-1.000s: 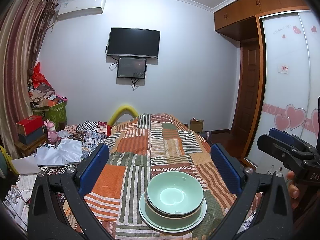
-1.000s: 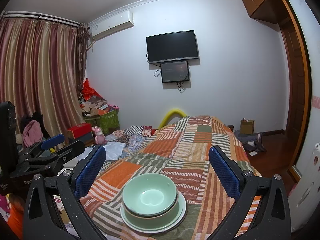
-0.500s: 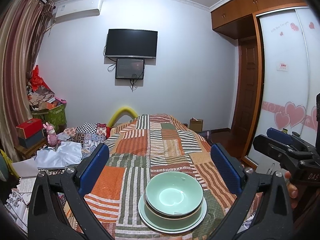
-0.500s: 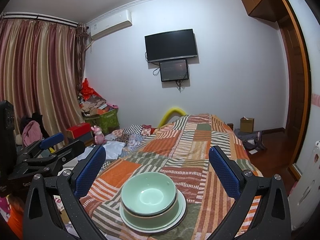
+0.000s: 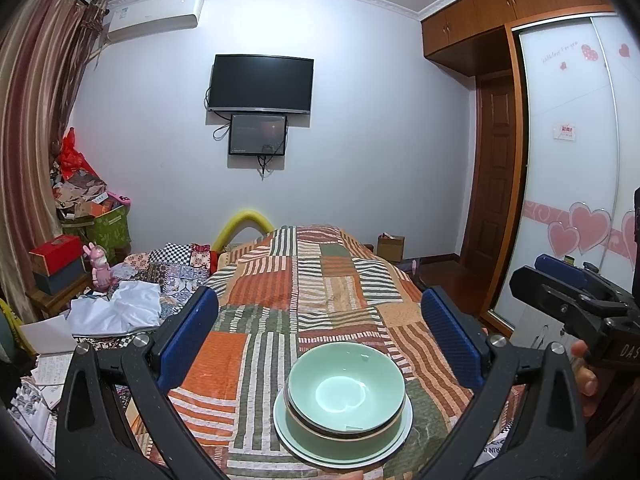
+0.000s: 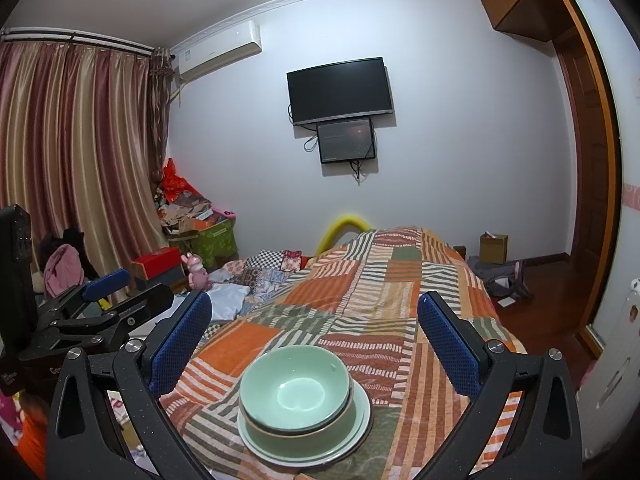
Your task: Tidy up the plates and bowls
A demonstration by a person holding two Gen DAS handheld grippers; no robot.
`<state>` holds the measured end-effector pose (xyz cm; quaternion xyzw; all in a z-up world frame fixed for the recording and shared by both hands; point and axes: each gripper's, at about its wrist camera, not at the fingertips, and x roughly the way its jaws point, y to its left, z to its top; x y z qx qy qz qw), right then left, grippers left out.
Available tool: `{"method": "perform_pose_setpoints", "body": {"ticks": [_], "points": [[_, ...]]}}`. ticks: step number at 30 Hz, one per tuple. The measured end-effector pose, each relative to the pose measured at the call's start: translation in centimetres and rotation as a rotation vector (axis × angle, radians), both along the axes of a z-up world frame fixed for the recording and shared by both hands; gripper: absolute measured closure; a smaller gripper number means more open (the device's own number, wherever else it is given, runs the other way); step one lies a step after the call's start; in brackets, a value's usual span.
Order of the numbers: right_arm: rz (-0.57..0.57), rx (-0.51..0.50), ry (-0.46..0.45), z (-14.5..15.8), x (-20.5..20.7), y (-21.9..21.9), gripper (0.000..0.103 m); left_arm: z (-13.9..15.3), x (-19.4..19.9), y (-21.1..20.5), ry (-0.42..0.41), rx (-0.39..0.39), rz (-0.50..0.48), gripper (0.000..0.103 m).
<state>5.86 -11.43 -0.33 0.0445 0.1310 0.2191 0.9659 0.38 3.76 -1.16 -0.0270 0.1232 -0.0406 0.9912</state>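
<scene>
Pale green bowls [image 5: 346,394] sit nested in a stack on a pale green plate [image 5: 396,438] near the front edge of a table covered with a striped patchwork cloth [image 5: 304,304]. The stack [image 6: 294,394] and the plate [image 6: 360,416] also show in the right wrist view. My left gripper [image 5: 320,334] is open and empty, held above and just behind the stack. My right gripper [image 6: 314,330] is open and empty, likewise above the stack. Each gripper shows in the other's view: the right one [image 5: 560,284], the left one [image 6: 116,292].
The patchwork cloth [image 6: 384,280] runs far back toward the wall with a TV [image 5: 262,84]. Clutter of fabric, papers and boxes [image 5: 120,296] lies to the left. A wardrobe with sliding doors [image 5: 568,184] and a wooden door stand on the right.
Both views have shifted only slightly; the stack sits marginally differently in the frames. Both grippers stay open and empty.
</scene>
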Motion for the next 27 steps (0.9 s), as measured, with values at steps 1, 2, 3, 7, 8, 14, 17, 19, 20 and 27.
{"method": "perform_pose_setpoints", "body": {"ticks": [1, 2, 3, 7, 8, 14, 17, 19, 20, 27], "points": [[-0.002, -0.001, -0.001, 0.02, 0.02, -0.02, 0.000, -0.03, 0.08, 0.08, 0.000, 0.000, 0.001, 0.000], [-0.002, -0.001, -0.001, -0.01, 0.06, -0.03, 0.000, -0.04, 0.10, 0.10, 0.000, 0.001, 0.000, 0.000], [-0.004, -0.001, 0.000, 0.00, 0.11, -0.06, 0.000, -0.04, 0.11, 0.10, 0.001, 0.000, -0.001, 0.000], [-0.005, 0.005, 0.006, 0.01, 0.19, -0.20, 0.000, -0.05, 0.09, 0.24, 0.003, -0.002, -0.003, 0.000], [-0.005, 0.007, 0.006, 0.02, 0.18, -0.22, 0.000, -0.06, 0.07, 0.26, 0.000, -0.003, -0.005, 0.000], [-0.004, 0.008, 0.007, -0.01, 0.16, -0.27, 0.000, -0.03, 0.14, 0.54, 0.005, -0.018, -0.020, 0.000], [-0.004, 0.008, 0.007, -0.02, 0.16, -0.27, 0.000, -0.06, 0.31, 0.61, 0.008, -0.016, -0.023, 0.000], [-0.005, 0.007, 0.007, -0.02, 0.16, -0.27, 0.000, -0.08, 0.28, 0.65, 0.004, -0.014, -0.018, 0.000], [-0.006, 0.008, 0.007, -0.04, 0.14, -0.32, 0.000, -0.10, 0.27, 0.67, 0.004, -0.013, -0.018, 0.000], [-0.006, 0.007, 0.008, -0.13, 0.12, -0.37, 0.000, -0.21, 0.34, 0.62, 0.009, -0.013, -0.017, 0.000]]}}
